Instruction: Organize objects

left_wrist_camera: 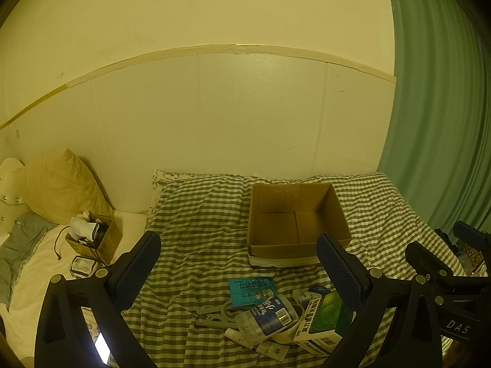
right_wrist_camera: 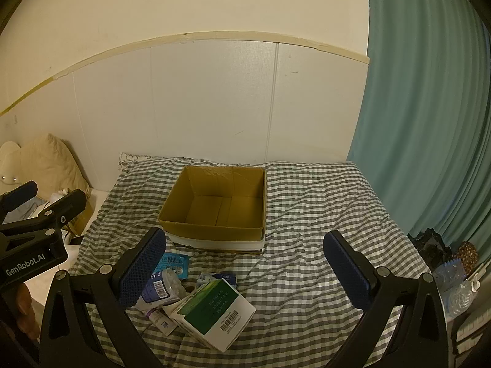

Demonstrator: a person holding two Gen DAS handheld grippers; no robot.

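An open cardboard box (left_wrist_camera: 294,239) (right_wrist_camera: 214,230) stands on the checked bedspread (left_wrist_camera: 199,220) (right_wrist_camera: 307,214), with nothing in it. In front of it lies a pile: a green and white carton (left_wrist_camera: 322,319) (right_wrist_camera: 214,309), a jar of cotton swabs (left_wrist_camera: 270,316) (right_wrist_camera: 162,285), a teal packet (left_wrist_camera: 251,289) (right_wrist_camera: 175,262), grey scissors (left_wrist_camera: 214,316) and a small tube (left_wrist_camera: 270,348) (right_wrist_camera: 159,317). My left gripper (left_wrist_camera: 239,273) is open and empty above the pile. My right gripper (right_wrist_camera: 245,266) is open and empty, over the pile's right side.
A small cardboard box full of items (left_wrist_camera: 95,239) sits at the left by a beige pillow (left_wrist_camera: 58,184). A green curtain (left_wrist_camera: 438,122) hangs at the right. Bags and clutter (right_wrist_camera: 445,260) lie off the bed's right edge. A wall panel (right_wrist_camera: 214,98) backs the bed.
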